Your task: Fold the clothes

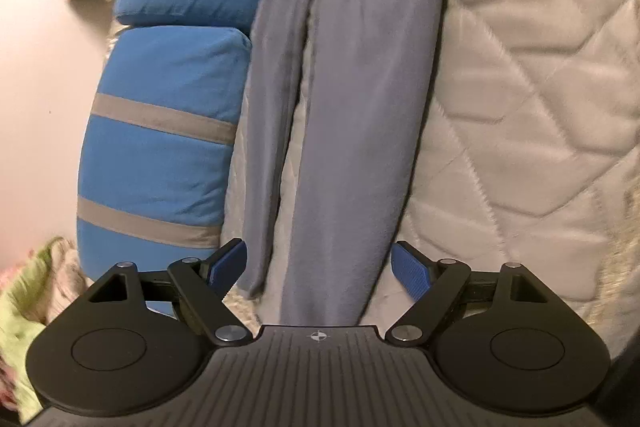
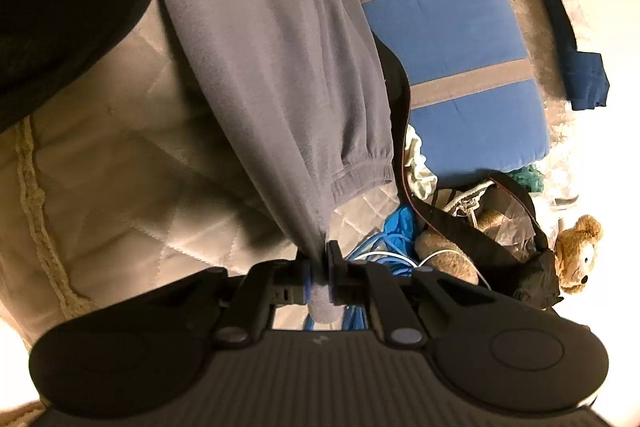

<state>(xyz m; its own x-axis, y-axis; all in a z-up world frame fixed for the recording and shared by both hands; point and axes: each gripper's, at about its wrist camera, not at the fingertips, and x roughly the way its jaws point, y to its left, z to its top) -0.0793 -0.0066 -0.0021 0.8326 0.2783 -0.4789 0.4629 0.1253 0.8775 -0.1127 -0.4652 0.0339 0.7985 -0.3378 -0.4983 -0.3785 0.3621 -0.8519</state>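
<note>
The left handheld gripper (image 1: 319,265) has a matte black plastic body with a ribbed central plate carrying a small white crosshair mark. Two round black discs flank the plate, each with a raised inner circle. Black linkage arms with silver rivets and triangular cut-outs lead to blue textured finger pads (image 1: 412,269). The right handheld gripper (image 2: 320,277) shares this black ribbed body, discs and rivets, with narrow blue-edged pads (image 2: 305,281) and a faint small mark on its plate.
</note>
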